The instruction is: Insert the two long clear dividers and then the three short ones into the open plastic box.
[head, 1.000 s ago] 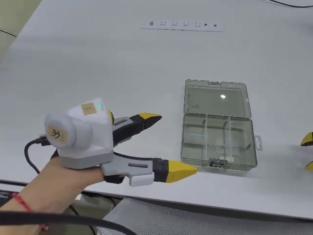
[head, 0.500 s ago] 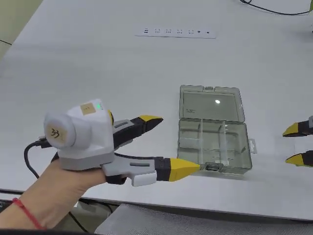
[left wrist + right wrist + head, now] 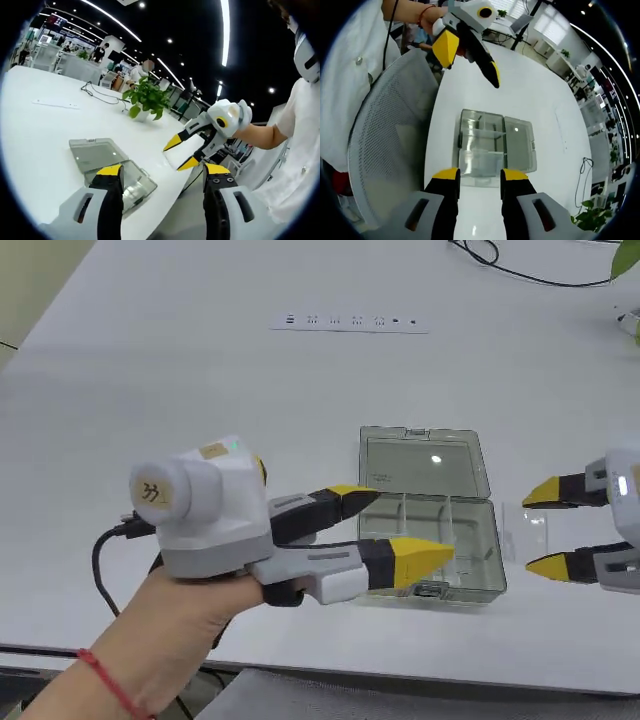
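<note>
An open plastic box [image 3: 475,583] is seen on the white desk [image 3: 180,390], close to the desk's near edge and right of centre in the head view. Its long axis is laid left to right across that view, parallel to the near edge. The lid [image 3: 425,460] is folded flat onto the desk on the far side, so the hinge line follows the long axis and the open base is turned upward. Clear dividers [image 3: 452,525] are made out inside the base, though their number cannot be told. The left hand-held gripper [image 3: 400,525] is held in a hand [image 3: 190,610] left of the box and is pointed right towards it. Its jaws are spread well apart with nothing between them, and the tip of the lower jaw is overlapped with the base's near left part in the head view. The right hand-held gripper [image 3: 540,530] is held right of the box and pointed left along the long axis, its jaws also apart; in the right gripper view the box [image 3: 482,150] is framed just ahead of them. A power strip [image 3: 350,320] is laid far back on the desk, and a cable [image 3: 500,265] is trailed beyond it.
</note>
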Tool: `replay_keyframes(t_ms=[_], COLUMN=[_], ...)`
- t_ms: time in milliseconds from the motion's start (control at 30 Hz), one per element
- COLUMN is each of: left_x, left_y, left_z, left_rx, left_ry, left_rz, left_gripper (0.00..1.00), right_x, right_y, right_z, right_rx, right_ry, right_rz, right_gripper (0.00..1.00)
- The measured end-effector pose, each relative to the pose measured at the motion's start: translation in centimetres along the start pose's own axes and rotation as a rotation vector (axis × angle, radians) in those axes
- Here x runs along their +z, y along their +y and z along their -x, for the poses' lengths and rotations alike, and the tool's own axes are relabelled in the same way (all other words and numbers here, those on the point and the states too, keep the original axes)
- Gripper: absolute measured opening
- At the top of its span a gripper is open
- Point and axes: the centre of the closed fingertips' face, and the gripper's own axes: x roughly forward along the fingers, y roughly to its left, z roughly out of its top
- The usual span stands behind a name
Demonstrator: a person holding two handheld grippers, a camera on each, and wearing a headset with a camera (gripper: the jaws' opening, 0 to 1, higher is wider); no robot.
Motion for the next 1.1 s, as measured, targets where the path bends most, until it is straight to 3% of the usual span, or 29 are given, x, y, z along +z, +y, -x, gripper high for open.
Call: replay_keyframes(t_ms=[133, 300, 533, 900, 1100], left_x=[-0.1, -1.1, -1.9, -2.2, -2.3], left_y=[-0.6, -1.2, -2.0, -2.5, -2.9], left_z=[-1.0, -2.0, -3.0, -3.4, -3.3], left_rx=[-0.014, -0.029, -0.05, -0.068, -0.083], left_ry=[-0.009, 0.029, 0.048, 0.043, 0.041], left_rz=[0.055, 0.095, 0.157, 0.201, 0.214], left_gripper=[0.56, 0.45, 0.33, 0.07, 0.01], right_x=[1.7, 3.3, 4.8, 5.9, 5.9], right_y=[0.3, 0.5, 0.7, 1.2, 1.3], right_z=[0.4, 0.7, 1.3, 1.2, 1.2], right_rx=[-0.014, -0.031, -0.047, -0.046, -0.047], right_ry=[-0.01, -0.017, -0.022, -0.025, -0.023], right_rz=[0.02, 0.054, 0.081, 0.108, 0.112], right_gripper=[0.32, 0.32, 0.32, 0.32, 0.32])
